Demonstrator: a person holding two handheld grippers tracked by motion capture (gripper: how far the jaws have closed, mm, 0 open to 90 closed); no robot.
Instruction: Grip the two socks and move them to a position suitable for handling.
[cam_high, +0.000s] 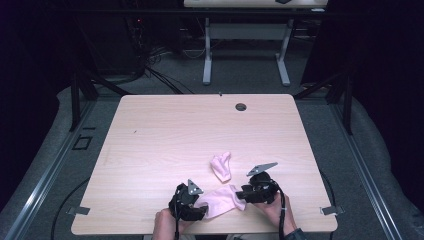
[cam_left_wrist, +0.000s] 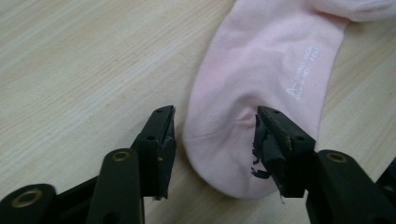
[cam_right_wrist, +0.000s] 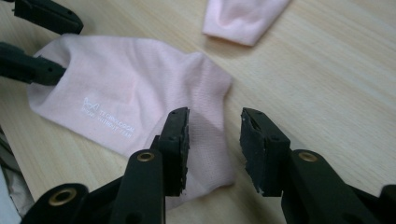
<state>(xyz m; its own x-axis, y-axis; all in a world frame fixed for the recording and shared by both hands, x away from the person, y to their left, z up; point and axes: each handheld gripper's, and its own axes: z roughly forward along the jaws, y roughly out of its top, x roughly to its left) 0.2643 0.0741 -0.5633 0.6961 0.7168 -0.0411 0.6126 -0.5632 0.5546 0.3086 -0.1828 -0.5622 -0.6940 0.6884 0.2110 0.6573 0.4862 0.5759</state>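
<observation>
Both my tongs are at the near edge of the table (cam_high: 150, 130), one at each end of the flat pink sock (cam_high: 222, 200). My left gripper (cam_left_wrist: 215, 135) has its jaws spread wide, straddling the toe end, pads off the fabric as far as I can tell. My right gripper (cam_right_wrist: 215, 140) is also parted, over the cuff end (white lettering on the sole faces up). Second pink sock (cam_high: 221, 166) lies crumpled just beyond, near the first but apart from it.
</observation>
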